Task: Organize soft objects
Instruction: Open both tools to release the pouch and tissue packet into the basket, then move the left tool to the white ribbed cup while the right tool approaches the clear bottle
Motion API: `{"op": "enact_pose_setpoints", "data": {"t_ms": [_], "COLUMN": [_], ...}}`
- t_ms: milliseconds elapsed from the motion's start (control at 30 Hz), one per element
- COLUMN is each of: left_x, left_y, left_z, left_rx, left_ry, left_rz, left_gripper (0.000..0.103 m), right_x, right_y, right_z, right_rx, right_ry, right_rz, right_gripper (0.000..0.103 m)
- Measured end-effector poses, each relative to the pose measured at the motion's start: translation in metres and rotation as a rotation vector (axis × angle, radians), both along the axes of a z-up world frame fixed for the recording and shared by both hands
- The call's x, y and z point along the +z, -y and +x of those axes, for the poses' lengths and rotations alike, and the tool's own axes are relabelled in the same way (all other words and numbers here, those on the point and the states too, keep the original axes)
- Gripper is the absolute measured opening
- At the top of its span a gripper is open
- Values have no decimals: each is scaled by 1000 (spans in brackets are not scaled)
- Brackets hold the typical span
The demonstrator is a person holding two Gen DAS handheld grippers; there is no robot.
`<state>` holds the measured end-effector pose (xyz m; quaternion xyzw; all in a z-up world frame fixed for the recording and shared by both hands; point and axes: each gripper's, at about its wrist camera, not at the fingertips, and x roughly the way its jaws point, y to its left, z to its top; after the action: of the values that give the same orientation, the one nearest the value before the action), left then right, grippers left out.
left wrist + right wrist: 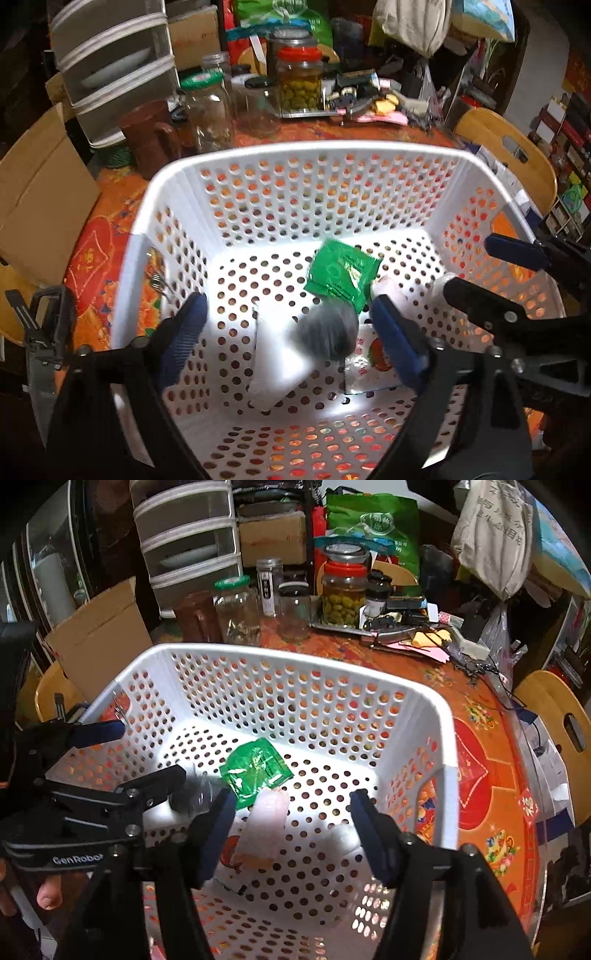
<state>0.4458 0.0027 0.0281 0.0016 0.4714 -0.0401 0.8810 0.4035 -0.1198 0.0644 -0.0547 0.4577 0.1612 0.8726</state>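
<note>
A white perforated basket [295, 155] [424, 698] sits on the orange table. Inside lie a green packet [341, 271] [255, 770], a blurred grey soft ball [327, 332] [195, 794], a white soft packet [279, 354], a pale pink soft object [267, 819] and a printed packet with a red picture [369, 363]. My left gripper [291, 332] is open above the basket, with the grey ball between its fingers and not gripped. My right gripper [291, 827] is open over the pink object. The right gripper also shows at the right of the left wrist view [491, 273].
Glass jars [210, 107] [236, 609], a jar of green olives [299, 81] [343, 590] and a brown mug [151, 133] stand behind the basket. A cardboard box [40, 206] and plastic drawers [114, 62] are at the left. A wooden chair [513, 151] [561, 712] is at the right.
</note>
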Motion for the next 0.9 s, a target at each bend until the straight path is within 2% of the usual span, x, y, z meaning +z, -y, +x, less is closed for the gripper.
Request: {"op": "enact_pose_setpoints", "data": {"t_ms": [167,300,433,633,800,900], "left_x": [34,59,70,56,21,-7], "left_y": [-1,-5,-14,-19,-22,-21], "left_z": [-28,-66,-110,-183,-223,-230], "left_rx": [-27,-29,-25,-58,-54,-44], "left_ry": [93,174,234,266,244,214], "left_rz": [10,15,-6,-39,-81,-89], "left_gripper": [102,103,103,103,103,103], "right_x": [21,37,46,31,-5,-36], "right_y": [11,19,27,35,25,10], "right_z": [-21,-54,-95,-163,-222,-243], "right_rx": [-2,23,40,52,75,117], "right_ry": [49,95,131,164,178,138], "right_rz": [24,44,68,98,108,127], "right_gripper": [74,77,78,80,80,77]}}
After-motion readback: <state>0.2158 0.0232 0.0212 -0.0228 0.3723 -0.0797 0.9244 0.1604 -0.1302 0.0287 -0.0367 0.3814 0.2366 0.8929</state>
